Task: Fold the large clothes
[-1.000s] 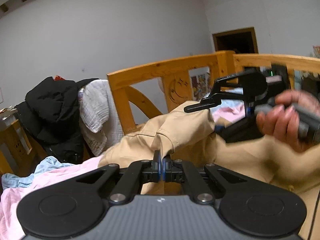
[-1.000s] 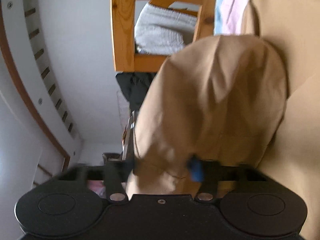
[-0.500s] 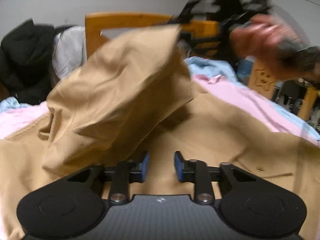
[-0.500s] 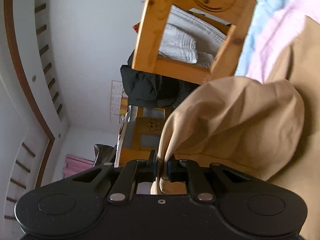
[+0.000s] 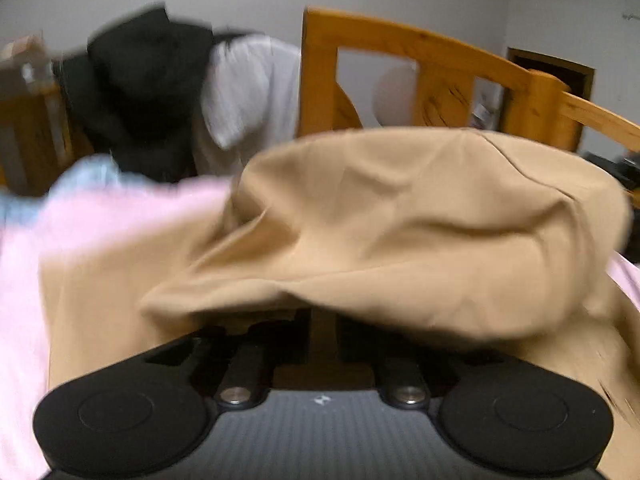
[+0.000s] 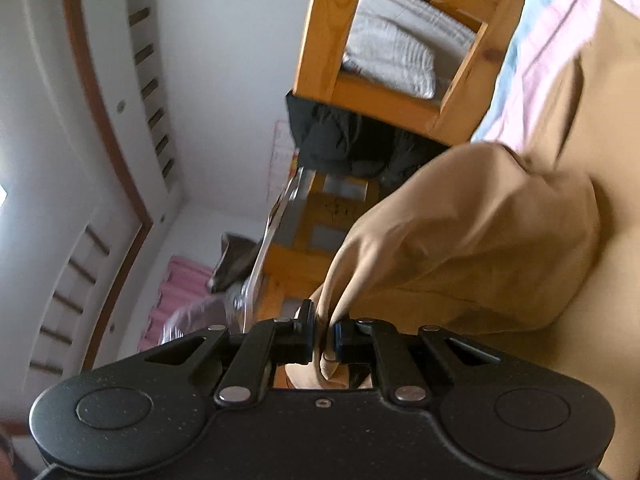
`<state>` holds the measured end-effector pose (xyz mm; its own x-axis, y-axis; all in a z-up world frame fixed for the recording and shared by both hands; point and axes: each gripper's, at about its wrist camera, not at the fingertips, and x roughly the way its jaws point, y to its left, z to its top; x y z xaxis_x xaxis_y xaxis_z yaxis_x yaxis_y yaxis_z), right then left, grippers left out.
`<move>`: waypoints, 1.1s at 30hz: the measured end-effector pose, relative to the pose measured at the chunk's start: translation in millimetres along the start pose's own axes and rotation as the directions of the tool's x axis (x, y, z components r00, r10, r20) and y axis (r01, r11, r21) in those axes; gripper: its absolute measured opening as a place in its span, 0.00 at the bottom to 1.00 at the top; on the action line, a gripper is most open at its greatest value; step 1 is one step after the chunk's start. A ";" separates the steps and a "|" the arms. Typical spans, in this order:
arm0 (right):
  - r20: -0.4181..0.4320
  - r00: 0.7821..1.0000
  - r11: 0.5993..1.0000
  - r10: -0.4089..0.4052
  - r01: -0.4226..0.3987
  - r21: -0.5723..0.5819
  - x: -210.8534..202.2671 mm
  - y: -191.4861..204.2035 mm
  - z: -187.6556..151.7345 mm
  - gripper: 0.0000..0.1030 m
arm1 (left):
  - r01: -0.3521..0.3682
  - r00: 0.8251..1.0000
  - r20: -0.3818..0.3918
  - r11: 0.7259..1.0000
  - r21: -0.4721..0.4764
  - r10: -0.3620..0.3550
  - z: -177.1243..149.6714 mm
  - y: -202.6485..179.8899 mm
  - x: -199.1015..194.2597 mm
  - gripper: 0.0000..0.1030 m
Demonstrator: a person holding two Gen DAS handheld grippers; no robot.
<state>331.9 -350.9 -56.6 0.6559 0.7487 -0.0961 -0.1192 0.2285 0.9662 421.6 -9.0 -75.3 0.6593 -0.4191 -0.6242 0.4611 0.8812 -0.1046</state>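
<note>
Large tan cotton coat (image 5: 420,232) lies on a pink bedsheet (image 5: 100,224) in front of an orange-brown wooden bed rail (image 5: 420,52), one bulging fold draped right over the left gripper (image 5: 320,320). Left fingertips are hidden under that fold; the jaws have just been closing, but a grip cannot be told. Right gripper (image 6: 324,338) has its jaws narrow, pinching a bunched tan edge of the coat, rolled view.
</note>
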 end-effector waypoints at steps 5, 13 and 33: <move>-0.062 0.996 0.997 -0.062 0.060 -0.042 -20.6 -12.5 -22.7 0.24 | 0.107 0.992 -0.030 0.960 -0.258 -0.119 -49.2 29.2 -61.2 0.35; 0.061 0.976 0.977 -0.211 0.209 0.047 -81.8 -38.0 -4.8 0.76 | 0.191 0.981 0.081 0.799 -0.571 -0.176 -30.1 86.9 -58.3 0.45; 0.212 0.827 0.674 -0.521 0.551 -0.491 4.7 -9.3 16.0 0.16 | -0.048 0.996 -0.094 0.784 -0.618 -0.013 -20.3 78.7 -2.1 0.01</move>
<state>348.0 -359.4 -62.3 0.7626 0.3679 -0.5321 -0.0852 0.8725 0.4811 444.5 65.7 -97.9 0.5948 -0.4081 -0.6926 -0.0372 0.8467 -0.5308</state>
